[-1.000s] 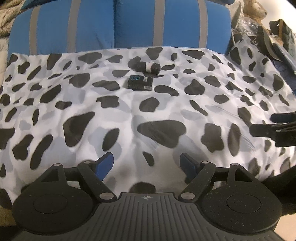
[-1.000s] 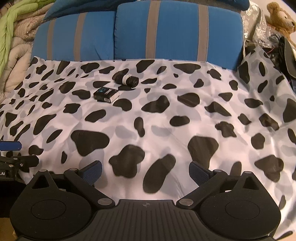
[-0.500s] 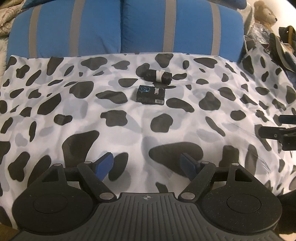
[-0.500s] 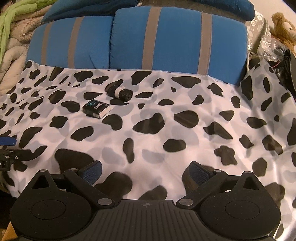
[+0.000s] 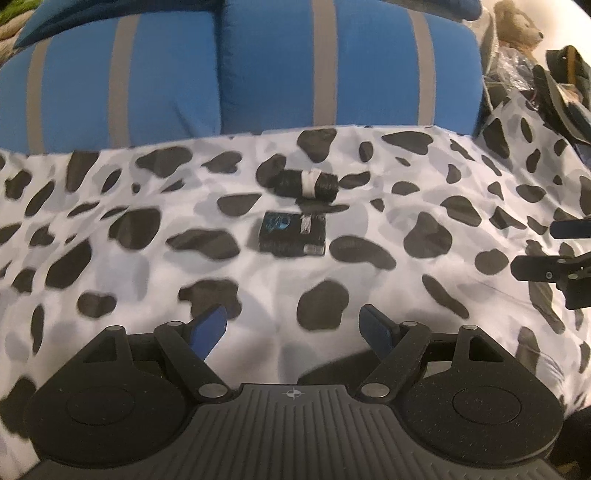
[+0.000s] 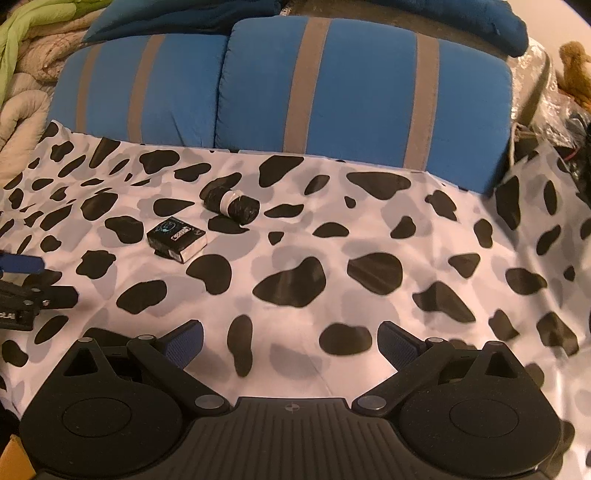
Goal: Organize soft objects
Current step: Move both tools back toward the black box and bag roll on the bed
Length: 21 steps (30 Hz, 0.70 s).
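Nearest in the left wrist view: left gripper point(image 5: 293, 326), black with blue-padded fingers point(image 5: 208, 326), jaws spread wide, nothing between them, poised over the white bedsheet printed with black and grey cow-like blotches point(image 5: 110, 295). Same posture in the right wrist view: right gripper point(image 6: 290, 341), black, blue pads point(image 6: 186, 341) set far apart, empty, above that spotted sheet point(image 6: 424, 258). Each tool also visible at the edge of the other's view: right gripper at the right border point(image 5: 554, 266), left gripper at the left border point(image 6: 26, 291).

Farther out, roughly mid-sheet: small flat black rectangular packet with a blue round emblem and a white label point(image 5: 293, 236), lying flat, well apart from both pairs of fingers; off to the left in the right wrist view point(image 6: 177, 240). Just beyond it, close but with a strip of sheet between: black rolled bundle of soft material bound by a white band point(image 5: 306, 182), lying on its side point(image 6: 231, 201).

Beyond the sheet's far edge: two bright blue cushions with grey vertical stripes point(image 5: 332, 70), side by side, propped upright point(image 6: 351, 92). At the far left, crumpled beige and light green quilted bedding point(image 6: 22, 55). At the far right, a tan plush toy point(image 5: 515, 22) above a heap of dark clutter, too blurred to identify.
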Tool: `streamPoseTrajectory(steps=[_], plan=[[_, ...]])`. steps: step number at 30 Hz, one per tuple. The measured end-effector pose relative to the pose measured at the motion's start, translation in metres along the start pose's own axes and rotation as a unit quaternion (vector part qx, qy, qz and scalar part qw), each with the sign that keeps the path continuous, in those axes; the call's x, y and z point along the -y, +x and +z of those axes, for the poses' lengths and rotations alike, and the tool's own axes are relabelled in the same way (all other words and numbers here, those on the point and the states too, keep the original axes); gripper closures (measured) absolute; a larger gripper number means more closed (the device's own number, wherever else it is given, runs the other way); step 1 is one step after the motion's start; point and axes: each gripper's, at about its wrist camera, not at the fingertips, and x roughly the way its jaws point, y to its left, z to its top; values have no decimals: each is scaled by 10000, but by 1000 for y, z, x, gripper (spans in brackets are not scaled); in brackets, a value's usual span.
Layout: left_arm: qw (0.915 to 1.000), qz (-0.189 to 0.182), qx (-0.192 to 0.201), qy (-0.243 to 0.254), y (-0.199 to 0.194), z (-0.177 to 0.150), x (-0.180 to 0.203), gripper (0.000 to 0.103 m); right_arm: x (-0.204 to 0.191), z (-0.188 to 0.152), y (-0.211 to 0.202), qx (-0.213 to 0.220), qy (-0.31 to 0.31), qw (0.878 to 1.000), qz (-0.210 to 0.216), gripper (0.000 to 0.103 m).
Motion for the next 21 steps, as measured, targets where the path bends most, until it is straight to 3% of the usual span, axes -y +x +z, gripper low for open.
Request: streamPoseTrajectory(steps=[9,21], plan=[[9987,28,191,473,45,20,6,22,5,17,24,0,-138,9999,83,0],[9992,-70,76,386,111,45,-5,22,14,31,54,-179,-119,9997,106,0]])
